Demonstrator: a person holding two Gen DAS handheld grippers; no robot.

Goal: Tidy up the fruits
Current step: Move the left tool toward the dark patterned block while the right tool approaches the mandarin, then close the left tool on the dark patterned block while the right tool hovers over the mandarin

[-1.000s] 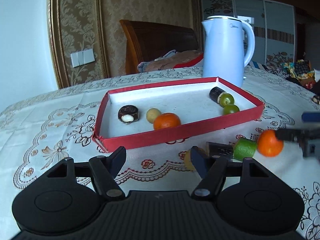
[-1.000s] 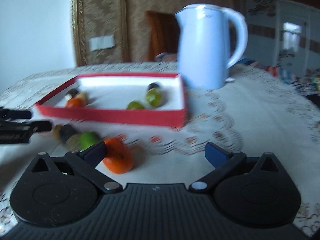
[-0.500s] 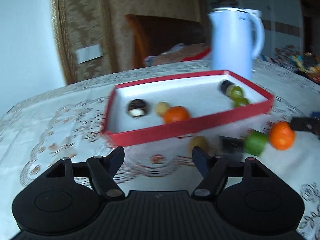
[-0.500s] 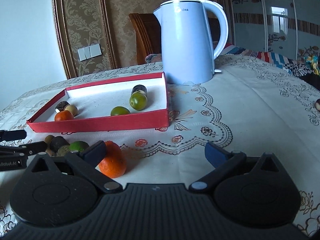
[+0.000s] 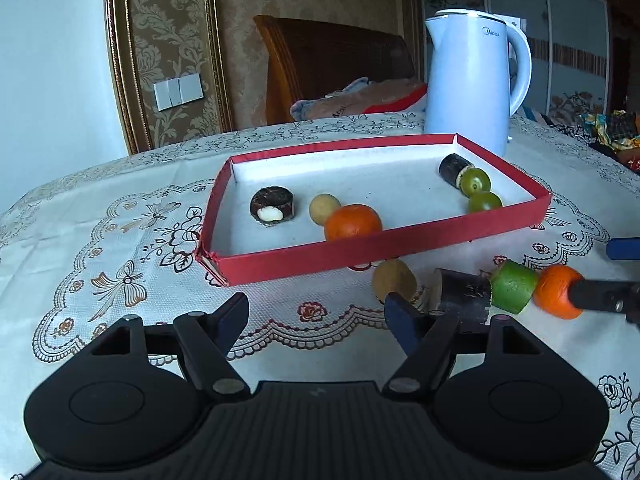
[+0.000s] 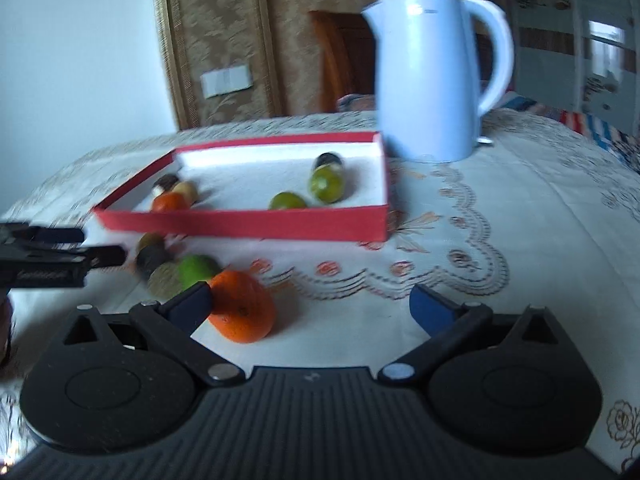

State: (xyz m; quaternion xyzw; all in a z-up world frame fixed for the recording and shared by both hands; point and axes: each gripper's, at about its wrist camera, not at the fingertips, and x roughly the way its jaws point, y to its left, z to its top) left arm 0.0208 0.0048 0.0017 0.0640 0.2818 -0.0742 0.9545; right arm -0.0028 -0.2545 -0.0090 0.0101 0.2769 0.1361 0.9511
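A red tray (image 5: pixel 372 250) (image 6: pixel 248 222) holds a dark round piece (image 5: pixel 272 206), a tan ball, a tangerine (image 5: pixel 353 222), another dark piece and two green fruits (image 5: pixel 475 181). On the cloth in front lie a brownish fruit (image 5: pixel 394 279), a dark piece (image 5: pixel 464 294), a green lime (image 5: pixel 514 286) (image 6: pixel 197 269) and an orange tangerine (image 5: pixel 558 291) (image 6: pixel 242 312). My left gripper (image 5: pixel 316 316) is open and empty, its right finger beside the brownish fruit. My right gripper (image 6: pixel 310 306) is open, its left finger touching the orange tangerine.
A pale blue electric kettle (image 5: pixel 472 80) (image 6: pixel 434 76) stands behind the tray's right corner. The table wears a lace-patterned cloth (image 5: pixel 100 248). A wooden chair (image 5: pixel 332 64) and a papered wall lie behind; bare cloth spreads to the right (image 6: pixel 540 208).
The left gripper has shifted back right and closer to the loose fruits. The right view has swung and blurred; the orange tangerine stays against its left finger.
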